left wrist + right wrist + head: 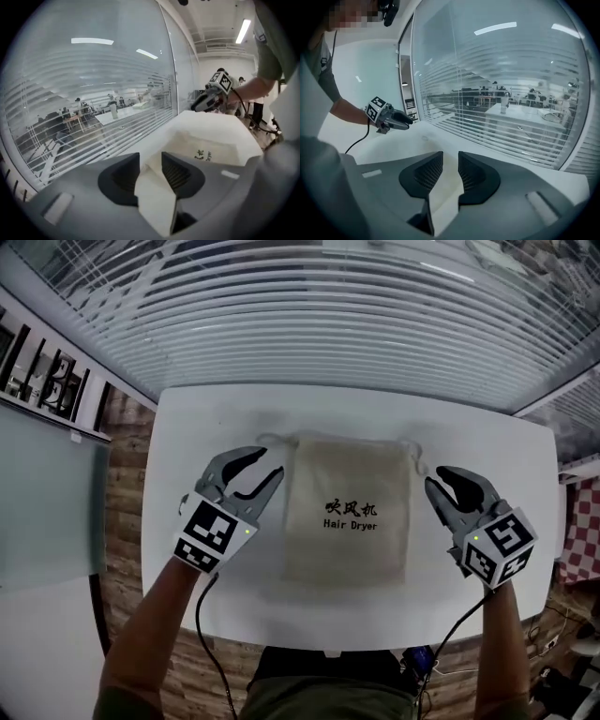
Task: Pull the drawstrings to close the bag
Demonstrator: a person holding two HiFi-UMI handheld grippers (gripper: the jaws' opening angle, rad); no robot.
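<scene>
A beige drawstring bag (347, 507) printed "Hair Dryer" lies flat in the middle of the white table (206, 418), its mouth toward the window. Thin cord ends show at its top left corner (267, 439) and top right corner (418, 461). My left gripper (265, 466) hovers just left of the bag, jaws open, nothing between them. My right gripper (439, 479) sits just right of the bag, jaws apart and empty. The left gripper view looks past its open jaws (151, 164) at the bag (211, 145) and the right gripper (206, 101). The right gripper view shows its own jaws (450, 164) and the left gripper (396, 119).
A window with horizontal blinds (319, 315) runs along the table's far edge. The table's front edge (328, 638) is close to the person's body. Cables (211, 652) hang from both grippers. Brick-patterned floor (127, 521) shows at the left.
</scene>
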